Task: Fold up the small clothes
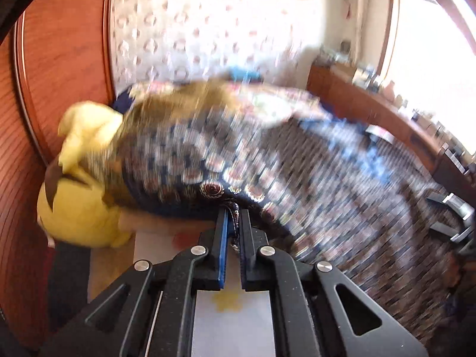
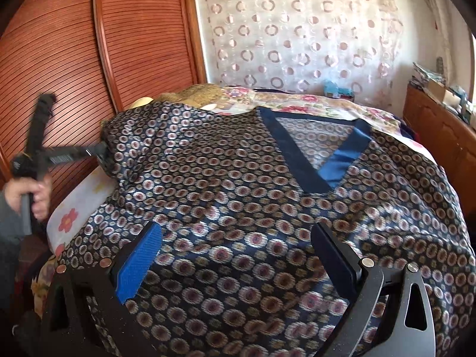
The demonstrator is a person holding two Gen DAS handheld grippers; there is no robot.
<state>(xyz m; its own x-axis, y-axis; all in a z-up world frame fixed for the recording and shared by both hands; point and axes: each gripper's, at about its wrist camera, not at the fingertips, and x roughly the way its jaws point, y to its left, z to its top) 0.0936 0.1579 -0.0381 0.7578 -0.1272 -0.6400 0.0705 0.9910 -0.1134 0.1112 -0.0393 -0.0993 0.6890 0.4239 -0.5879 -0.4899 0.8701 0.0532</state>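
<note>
While the left gripper [image 1: 233, 217] is pinching the patterned garment [image 2: 238, 193] edge, angled downward, the right gripper [image 2: 238, 255] is hovering open above it.

- The right gripper [image 2: 235, 255] is at 6 o'clock; its jaws stand wide apart, above the cloth, with nothing between the pads.
- A dark blue patterned garment [image 2: 238, 184] lies spread over the bed [image 2: 327, 104] and fills the centre.
- Its blue V-shaped neckline [image 2: 300, 160] is at about 1 o'clock from the centre.
- At 9 o'clock a hand [image 2: 38, 193] holds the left gripper [image 2: 102, 153], which pinches the garment's edge.
- Wooden slatted doors [image 2: 89, 44] stand at 10 o'clock.
- A curtain with circles [image 2: 297, 35] hangs at 12 o'clock.
</note>
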